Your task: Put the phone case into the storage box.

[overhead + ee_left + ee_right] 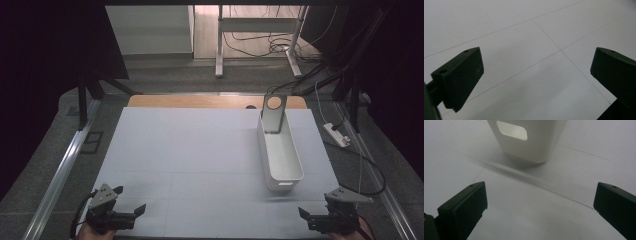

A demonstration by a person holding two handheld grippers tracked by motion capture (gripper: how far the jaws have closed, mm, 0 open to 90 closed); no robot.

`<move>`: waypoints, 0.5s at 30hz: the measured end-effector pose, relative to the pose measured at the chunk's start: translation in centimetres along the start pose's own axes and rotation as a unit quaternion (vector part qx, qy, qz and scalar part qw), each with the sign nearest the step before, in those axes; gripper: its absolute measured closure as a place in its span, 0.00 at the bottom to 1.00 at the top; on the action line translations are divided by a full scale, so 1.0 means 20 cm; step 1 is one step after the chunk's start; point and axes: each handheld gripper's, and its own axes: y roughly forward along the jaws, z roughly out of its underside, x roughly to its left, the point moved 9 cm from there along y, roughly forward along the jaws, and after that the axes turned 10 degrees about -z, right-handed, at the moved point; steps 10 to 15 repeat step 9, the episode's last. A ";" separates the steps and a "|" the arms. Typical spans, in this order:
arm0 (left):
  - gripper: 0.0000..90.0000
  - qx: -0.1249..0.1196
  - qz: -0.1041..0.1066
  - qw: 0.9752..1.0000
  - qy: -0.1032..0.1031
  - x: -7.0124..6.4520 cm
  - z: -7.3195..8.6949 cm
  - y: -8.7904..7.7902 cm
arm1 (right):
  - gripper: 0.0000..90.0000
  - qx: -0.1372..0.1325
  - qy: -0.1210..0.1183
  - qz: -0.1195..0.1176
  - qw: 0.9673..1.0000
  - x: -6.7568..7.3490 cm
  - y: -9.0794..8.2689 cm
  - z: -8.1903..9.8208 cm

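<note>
A long white bin (280,155) lies on the right half of the white table mat (200,150), with its length running away from me. A grey plate with a round hole (273,114) stands upright at the bin's far end. My left gripper (131,199) hovers at the mat's near left corner, open and holding nothing. In the left gripper view, bare mat lies between the jaws of the left gripper (536,55). My right gripper (314,205) is open at the near right. In the right gripper view, the right gripper (540,187) faces the bin's near end (534,145) and its handle slot.
A wooden tabletop strip (200,101) shows behind the mat. Metal rails (60,170) flank the table on both sides. A power strip (336,134) and cables lie on the floor at the right. Desk legs (219,45) stand farther back.
</note>
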 end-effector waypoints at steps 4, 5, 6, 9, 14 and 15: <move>0.00 0.000 0.000 1.000 0.000 0.00 0.00 0.00 | 0.00 0.011 0.004 0.003 1.000 -0.01 0.01 0.01; 0.00 0.000 0.000 1.000 0.000 0.00 0.00 0.00 | 0.00 0.015 0.002 0.002 1.000 0.00 0.01 0.01; 0.00 0.000 0.000 1.000 -0.001 0.00 0.00 0.00 | 0.00 0.017 0.000 0.005 1.000 0.00 0.02 0.01; 0.00 -0.002 0.001 1.000 -0.002 0.00 -0.01 0.00 | 0.00 0.019 -0.002 0.006 1.000 0.00 0.02 0.01; 0.00 -0.002 0.001 1.000 -0.002 0.00 -0.01 0.00 | 0.00 0.019 -0.002 0.006 1.000 0.00 0.02 0.01; 0.00 -0.002 0.001 1.000 -0.002 0.00 -0.01 0.00 | 0.00 0.019 -0.002 0.006 1.000 0.00 0.02 0.01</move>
